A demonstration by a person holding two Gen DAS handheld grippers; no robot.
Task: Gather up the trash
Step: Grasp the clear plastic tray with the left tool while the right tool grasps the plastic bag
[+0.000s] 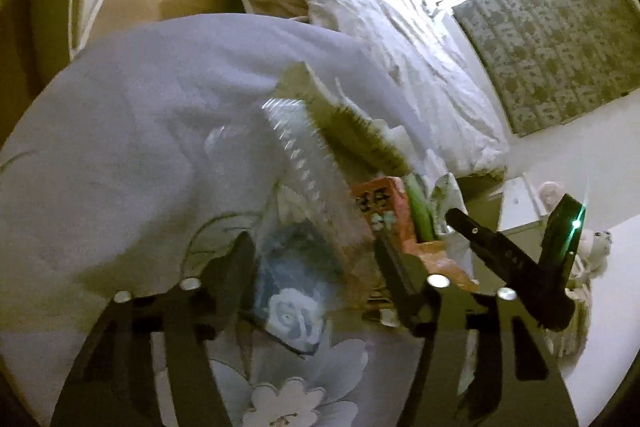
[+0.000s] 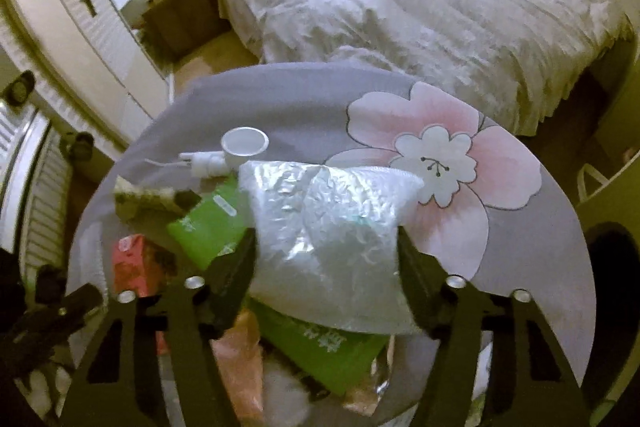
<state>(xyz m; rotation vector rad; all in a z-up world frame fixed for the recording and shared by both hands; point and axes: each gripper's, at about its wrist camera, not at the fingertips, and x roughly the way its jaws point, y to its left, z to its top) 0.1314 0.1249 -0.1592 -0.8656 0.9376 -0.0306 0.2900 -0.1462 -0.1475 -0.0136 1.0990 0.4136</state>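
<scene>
**Two grippers closing on soft packaging in the trash pile**

The trash is lying heaped on a round counter (image 2: pixel 520 227) draped in a grey floral cloth, with a bed (image 2: pixel 440 7) beyond it. The right gripper (image 2: pixel 326 259) is straddling a crinkled clear plastic bag (image 2: pixel 328 227) at the near middle of the pile, its fingers pressing into both flanks so the film is bulging between them. This bag is looking light, soft and slippery; it is likely to squash rather than resist, so taking it across the bunched middle, as now, seems sounder than a loose corner.

To the left, the left gripper (image 1: pixel 316 267) is bracketing a ribbed clear plastic tray (image 1: pixel 304 163) and a blue printed wrapper (image 1: pixel 292 287); blur is hiding whether the fingers are actually touching them, so I cannot tell if it is gripping. The tray is appearing thin, springy and prone to crackle or slip, best pinched at a ribbed edge. A green pouch (image 2: pixel 208 223), a red carton (image 2: pixel 136 263) and a white cup (image 2: pixel 245 143) are waiting in the pile
</scene>
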